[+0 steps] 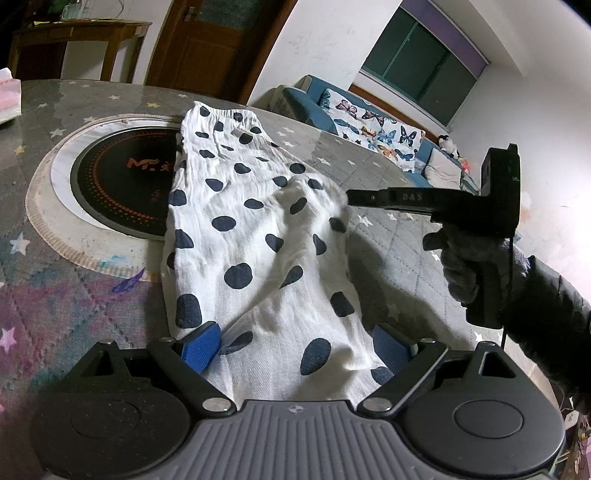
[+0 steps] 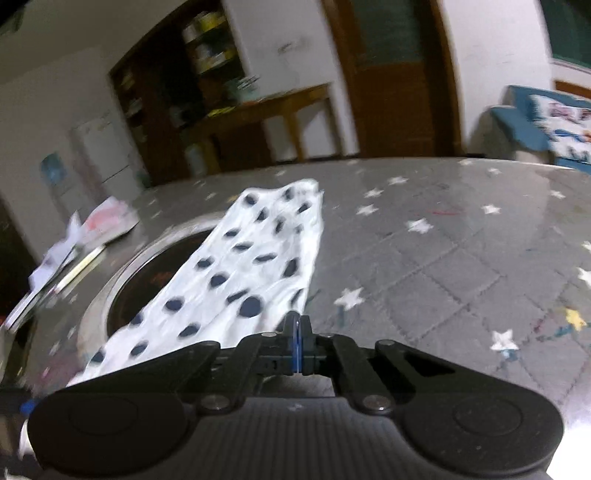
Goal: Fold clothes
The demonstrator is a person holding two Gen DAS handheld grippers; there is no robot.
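A white garment with dark blue polka dots (image 1: pixel 258 229) lies lengthwise across the star-patterned table (image 1: pixel 388 236), its gathered waistband at the far end. My left gripper (image 1: pixel 297 347) is open, and the garment's near end lies between its blue pads (image 1: pixel 201 347). My right gripper (image 1: pixel 350 199), held by a gloved hand (image 1: pixel 458 273), reaches in from the right; the cloth rises to a peak at its tip. In the right wrist view the right gripper (image 2: pixel 297 326) has its pads pressed together at the edge of the garment (image 2: pixel 251 258).
A round black cooktop (image 1: pixel 122 184) is set into the table, partly under the garment. A pink tissue pack (image 1: pixel 9 96) sits at far left, with papers (image 2: pixel 92 229) beside it. A sofa (image 1: pixel 369 129), a wooden side table (image 1: pixel 81 33) and a door (image 1: pixel 207 40) stand beyond the table.
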